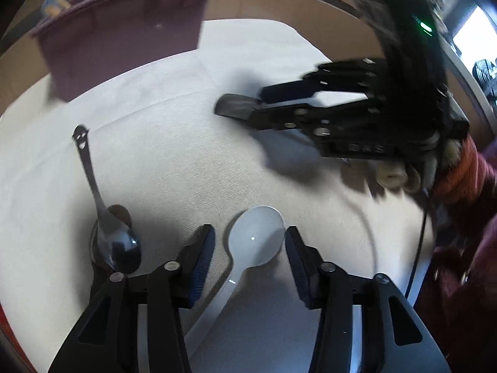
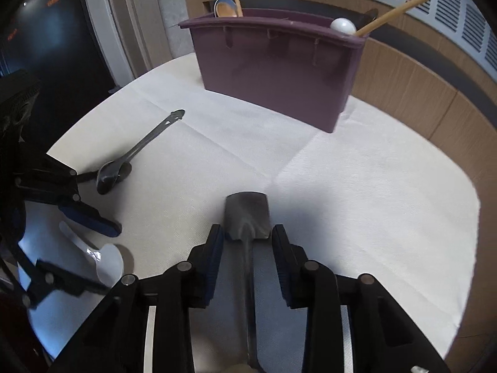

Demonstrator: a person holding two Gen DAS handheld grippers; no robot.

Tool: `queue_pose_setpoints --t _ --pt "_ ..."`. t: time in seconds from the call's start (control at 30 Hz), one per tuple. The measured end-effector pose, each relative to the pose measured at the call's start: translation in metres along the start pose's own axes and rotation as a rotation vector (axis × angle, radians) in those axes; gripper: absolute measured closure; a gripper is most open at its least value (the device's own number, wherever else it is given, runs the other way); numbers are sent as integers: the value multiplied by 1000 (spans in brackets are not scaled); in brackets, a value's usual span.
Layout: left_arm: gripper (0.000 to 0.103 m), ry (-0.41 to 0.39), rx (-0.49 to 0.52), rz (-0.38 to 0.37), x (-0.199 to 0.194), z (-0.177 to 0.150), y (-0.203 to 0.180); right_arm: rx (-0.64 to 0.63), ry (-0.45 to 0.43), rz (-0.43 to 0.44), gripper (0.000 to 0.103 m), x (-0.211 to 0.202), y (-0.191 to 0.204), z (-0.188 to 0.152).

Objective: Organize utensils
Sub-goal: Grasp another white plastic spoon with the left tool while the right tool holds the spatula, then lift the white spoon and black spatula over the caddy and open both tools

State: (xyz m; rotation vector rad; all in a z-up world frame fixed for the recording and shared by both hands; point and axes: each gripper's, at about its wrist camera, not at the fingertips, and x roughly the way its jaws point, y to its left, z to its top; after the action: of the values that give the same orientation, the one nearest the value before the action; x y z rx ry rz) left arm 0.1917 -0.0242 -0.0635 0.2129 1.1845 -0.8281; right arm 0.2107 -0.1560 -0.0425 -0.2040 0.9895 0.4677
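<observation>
Spoons on white tabletop (image 2: 372, 186), two being taken at once. White plastic spoon (image 1: 256, 239) lies between the left gripper (image 1: 250, 248) jaws, bowl at 12 o'clock, handle running back toward 6. Looks light, stiff, glossy, so likely slippery; best hold judged at the neck just behind the bowl. Jaws half open, pads either side of the bowl with a gap showing, not pressing: nothing held.

Grey flat-headed spoon (image 2: 247, 217) lies between the right gripper (image 2: 247, 239) jaws, square head at 12 o'clock, thin handle toward 6. Looks like metal: stiff, heavier, lying low on the cloth; the narrow handle is the place to pinch. Jaws half open, clear of it.

Metal spoon (image 2: 136, 152) lies at 10 o'clock in the right view. Purple holder (image 2: 273, 74) stands at 12, already holding utensils.
</observation>
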Motion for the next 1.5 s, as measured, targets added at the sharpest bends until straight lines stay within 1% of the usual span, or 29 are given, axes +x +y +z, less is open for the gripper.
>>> queue_pose_setpoints --t 0.03,0.07,0.13,0.27,0.33,0.37,0.43,0.53,0.67,0.77,0.87,0.93,1.0,1.03,1.1,1.13,1.17,1.2,1.23,1.3,1.33,1.4,1.47,1.5 --pt "66 -7 -9 8 -2 -2 1 4 -5 -1 73 -3 -1 0" --pt "66 -18 -32 2 -4 -3 3 13 -8 3 73 -6 -3 -1" --pt "67 -53 -69 33 -9 -5 6 29 0 16 73 -6 -4 0" --pt "67 -162 -128 132 -30 -10 11 31 33 -7 73 6 -1 6" --pt "67 -212 -170 202 -42 -15 15 29 59 -14 73 14 0 11" --pt "67 -232 -184 233 -47 -18 18 25 57 -23 73 16 2 14" --pt "67 -259 -231 263 -55 -21 27 9 64 -47 71 20 7 18" --pt "67 -292 -295 287 -54 -22 39 -40 70 -92 71 24 16 23" --pt "67 -318 -316 306 -60 -27 43 -22 93 -93 73 22 15 28" --pt "67 -337 -322 318 -66 -27 42 -50 51 -118 73 14 21 23" --pt "67 -392 -350 293 -74 -19 43 -16 -6 -86 73 -3 20 22" --pt "67 -471 -363 280 -94 -10 42 25 -98 -70 73 -29 15 26" --pt "67 -576 -354 259 -127 5 37 52 -191 -65 73 -56 11 34" --pt "67 -634 -343 246 -147 15 34 71 -278 -60 73 -83 8 44" --pt "67 -756 -326 203 -189 38 29 84 -423 -69 73 -126 6 65" --pt "67 -805 -321 185 -205 47 27 88 -502 -82 73 -149 6 76" --pt "67 -871 -318 165 -221 58 27 93 -558 -89 73 -165 5 85" --pt "67 -928 -322 152 -233 66 27 104 -633 -89 73 -183 3 95" --pt "67 -1002 -338 128 -245 74 31 124 -719 -81 73 -201 -3 106" --pt "66 -1098 -372 80 -251 84 39 167 -855 -44 73 -221 -14 122" --pt "66 -1158 -394 64 -249 87 47 184 -901 -30 73 -223 -19 128" --pt "66 -1231 -410 50 -236 92 60 207 -944 -28 73 -214 -27 138" --pt "66 -1234 -416 58 -218 100 72 229 -950 -25 73 -197 -36 145" --pt "66 -1210 -421 55 -205 107 79 249 -936 -21 73 -182 -44 149"
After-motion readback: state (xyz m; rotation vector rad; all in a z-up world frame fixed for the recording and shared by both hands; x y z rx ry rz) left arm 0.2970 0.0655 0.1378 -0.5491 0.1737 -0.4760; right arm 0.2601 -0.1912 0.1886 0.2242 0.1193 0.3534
